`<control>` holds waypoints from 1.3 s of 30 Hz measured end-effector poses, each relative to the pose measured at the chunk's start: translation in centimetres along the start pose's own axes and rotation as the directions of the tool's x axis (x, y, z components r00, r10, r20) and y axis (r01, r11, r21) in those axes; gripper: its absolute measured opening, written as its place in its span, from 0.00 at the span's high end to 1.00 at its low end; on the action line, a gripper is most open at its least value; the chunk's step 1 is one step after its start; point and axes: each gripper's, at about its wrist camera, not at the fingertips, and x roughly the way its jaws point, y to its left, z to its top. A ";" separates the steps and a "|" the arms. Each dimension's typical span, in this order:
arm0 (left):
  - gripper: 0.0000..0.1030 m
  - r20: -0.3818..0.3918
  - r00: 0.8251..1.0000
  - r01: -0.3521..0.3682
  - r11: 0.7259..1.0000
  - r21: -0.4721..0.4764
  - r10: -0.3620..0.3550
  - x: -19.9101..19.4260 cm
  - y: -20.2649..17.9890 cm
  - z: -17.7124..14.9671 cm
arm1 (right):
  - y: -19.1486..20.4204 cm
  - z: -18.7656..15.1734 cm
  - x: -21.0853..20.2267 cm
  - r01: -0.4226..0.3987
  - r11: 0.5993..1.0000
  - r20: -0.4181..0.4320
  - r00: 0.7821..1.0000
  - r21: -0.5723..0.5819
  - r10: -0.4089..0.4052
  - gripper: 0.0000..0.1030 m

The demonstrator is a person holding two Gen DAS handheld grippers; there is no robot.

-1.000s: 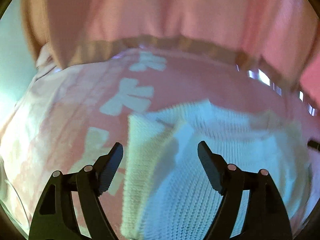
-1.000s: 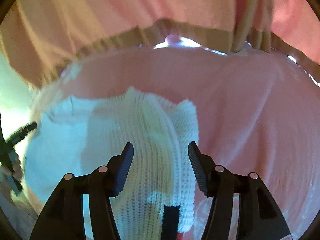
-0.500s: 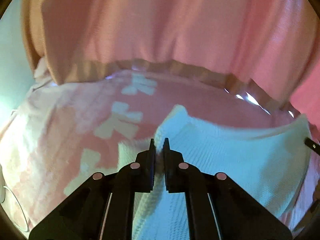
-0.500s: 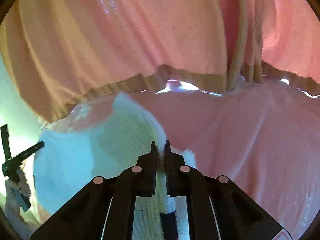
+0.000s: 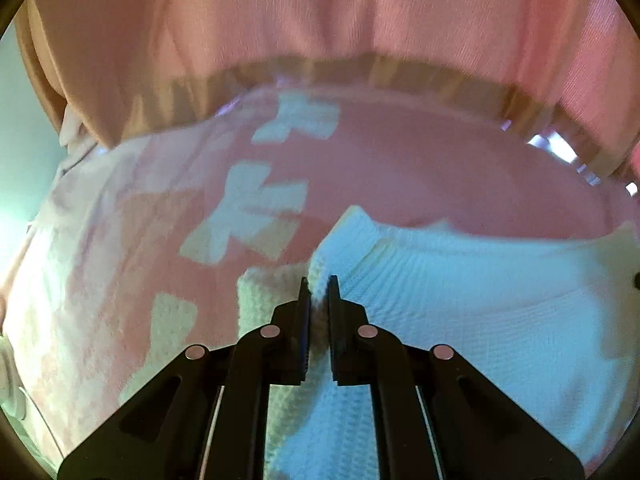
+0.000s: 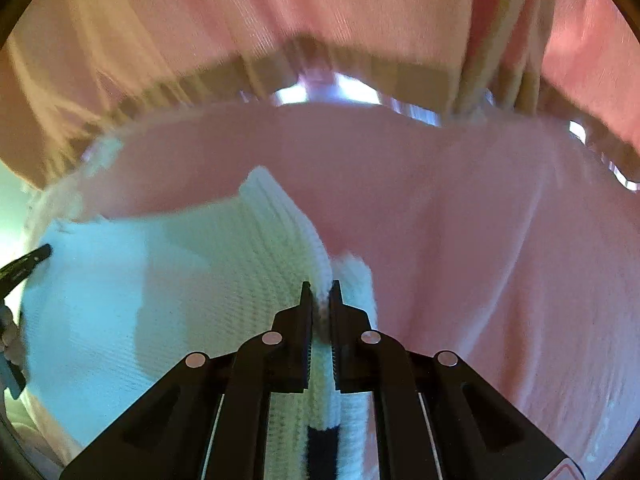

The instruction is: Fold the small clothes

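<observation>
Left jaws: the left gripper [image 5: 318,285] is pinching a raised ridge of the white knit garment [image 5: 460,312]; its jaws are standing nearly together, with only the bunched fabric between them.
Right jaws: the right gripper [image 6: 320,290] is clamping a ribbed edge of the same white knit garment [image 6: 160,280], its jaws likewise narrow, with a fold of knit squeezed between the pads.
Garment's place: it is lying on the pink cover [image 6: 460,220], spreading rightward from the left pinch and leftward from the right pinch, so the two grips seem to be sitting at opposite ends of one edge.
Dark band: a dark strip [image 6: 320,452] is showing on the knit near the right gripper's base; what it is I cannot tell.
Handling: the knit is looking soft, light and limp, likely to sag and stretch between the grips and unlikely to slip from the ribbed pads.
Where to hold: the thick ribbed border, at the corners, is probably the firmest hold.
Surroundings: pale cross-shaped patches [image 5: 256,208] are marking the cover at far left; pink drapery with a tan hem [image 5: 360,68] is hanging beyond.
</observation>
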 end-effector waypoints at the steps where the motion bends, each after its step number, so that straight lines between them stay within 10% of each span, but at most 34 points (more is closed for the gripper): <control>1: 0.94 -0.038 0.999 -0.001 1.000 -0.011 0.000 1.2 0.2 -0.4 | 0.0 -0.1 0.9 -0.002 1.000 -0.024 1.000 0.006 0.002 0.93; 5: 0.92 -0.018 1.000 -0.002 1.000 0.009 0.002 0.4 -0.5 0.2 | 0.0 -0.2 -1.5 -0.030 1.000 0.008 1.000 0.009 0.030 0.88; 8: 0.87 0.030 0.999 0.036 0.999 0.001 -0.036 -3.0 -0.2 -0.1 | 0.0 -1.9 -5.1 -0.056 0.998 0.053 0.997 -0.016 0.056 0.67; 12: 0.48 0.052 0.995 0.083 0.996 0.019 -0.083 -7.4 1.0 -3.7 | -0.3 -6.7 -8.0 -0.091 0.996 0.036 0.995 -0.022 0.092 0.57; 20: 0.47 -0.050 0.990 0.128 0.988 -0.082 -0.132 -8.5 3.8 -13.2 | -0.7 -15.4 -6.6 -0.126 0.992 -0.058 0.990 0.024 0.127 0.60; 22: 0.67 -0.106 0.984 0.132 0.985 -0.109 -0.144 -7.1 4.1 -13.9 | -0.6 -15.4 -6.1 -0.111 0.994 -0.062 0.992 0.017 0.112 0.92; 26: 0.84 -0.099 0.991 0.089 0.994 -0.062 -0.095 -7.5 4.0 -13.8 | -1.0 -14.8 -9.5 0.005 1.000 0.048 0.999 -0.017 -0.005 0.94; 31: 0.85 -0.102 0.994 0.033 0.999 -0.014 -0.035 -7.1 4.0 -14.5 | -3.0 -16.1 -5.9 0.077 0.997 -0.109 0.991 0.002 -0.077 0.94; 37: 0.82 -0.002 0.998 0.069 0.998 0.012 -0.069 -10.6 3.0 -13.2 | -2.1 -14.7 -8.9 0.002 1.000 -0.020 1.000 0.018 -0.002 0.83; 39: 0.70 0.052 0.993 0.109 0.994 0.011 -0.109 -11.8 2.6 -11.5 | -1.5 -12.8 -10.3 -0.005 1.000 0.056 0.998 0.009 0.004 0.62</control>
